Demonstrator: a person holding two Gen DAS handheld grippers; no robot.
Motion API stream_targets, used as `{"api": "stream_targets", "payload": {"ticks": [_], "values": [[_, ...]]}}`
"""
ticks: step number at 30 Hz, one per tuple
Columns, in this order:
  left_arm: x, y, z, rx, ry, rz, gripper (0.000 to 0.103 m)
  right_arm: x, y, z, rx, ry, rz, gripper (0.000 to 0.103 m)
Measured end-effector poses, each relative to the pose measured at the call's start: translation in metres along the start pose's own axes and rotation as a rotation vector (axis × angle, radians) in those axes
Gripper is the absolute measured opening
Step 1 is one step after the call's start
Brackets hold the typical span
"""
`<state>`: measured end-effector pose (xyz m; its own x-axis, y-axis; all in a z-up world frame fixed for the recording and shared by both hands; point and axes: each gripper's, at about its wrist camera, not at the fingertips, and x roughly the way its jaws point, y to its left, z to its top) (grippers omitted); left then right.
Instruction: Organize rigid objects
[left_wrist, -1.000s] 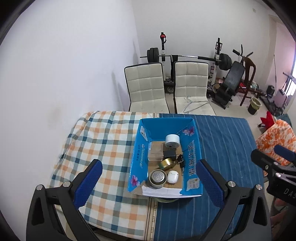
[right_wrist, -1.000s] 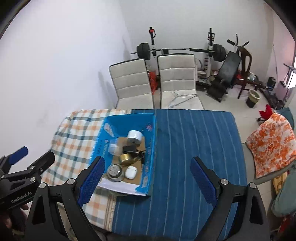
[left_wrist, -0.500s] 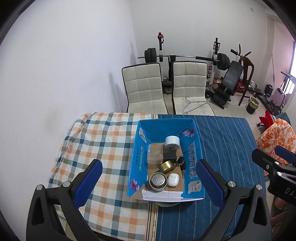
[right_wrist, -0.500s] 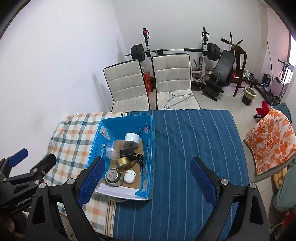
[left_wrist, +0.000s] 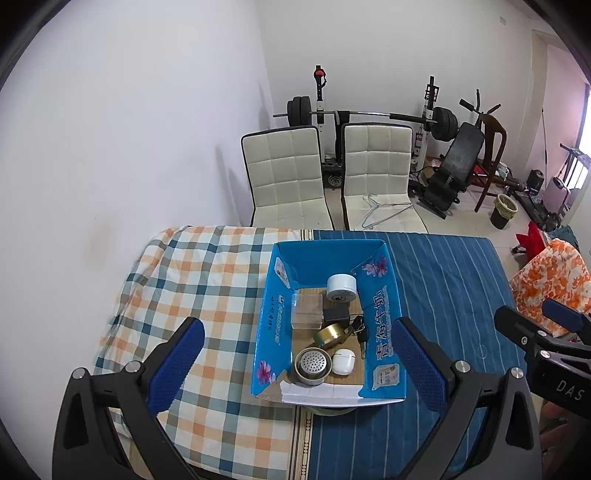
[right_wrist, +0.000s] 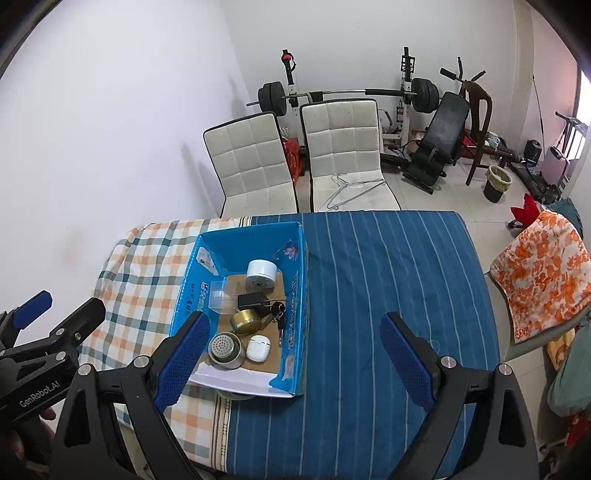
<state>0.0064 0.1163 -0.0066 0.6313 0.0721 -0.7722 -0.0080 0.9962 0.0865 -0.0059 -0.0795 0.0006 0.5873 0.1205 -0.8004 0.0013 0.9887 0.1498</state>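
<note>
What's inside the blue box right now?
The blue box holds a white roll, clear plastic case, black adapter, keys, brass tape roll, metal strainer cup and white earbud case. Anything beneath them is hidden.

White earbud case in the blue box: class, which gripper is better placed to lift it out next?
Probably the left gripper: open, with the blue box and white earbud case between its fingers. The right gripper, also open, frames mostly bare blue cloth.

Left gripper (left_wrist: 295, 354), black angular frame, blue dimpled finger pads (left_wrist: 177, 363), silver screws, right gripper (right_wrist: 293, 354) alike, white "GenRobot.AI" lettering, "DAS" lettering on the other's side.
</note>
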Motion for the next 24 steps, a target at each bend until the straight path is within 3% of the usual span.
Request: {"api": "stream_targets", "payload": {"ticks": [24], "values": [[0.0045, 0.0005, -0.0016, -0.004, 0.004, 0.004, 0.103, 0.0053, -0.0049, 0.0039, -0.001, -0.003, -0.007, 0.095]]}}
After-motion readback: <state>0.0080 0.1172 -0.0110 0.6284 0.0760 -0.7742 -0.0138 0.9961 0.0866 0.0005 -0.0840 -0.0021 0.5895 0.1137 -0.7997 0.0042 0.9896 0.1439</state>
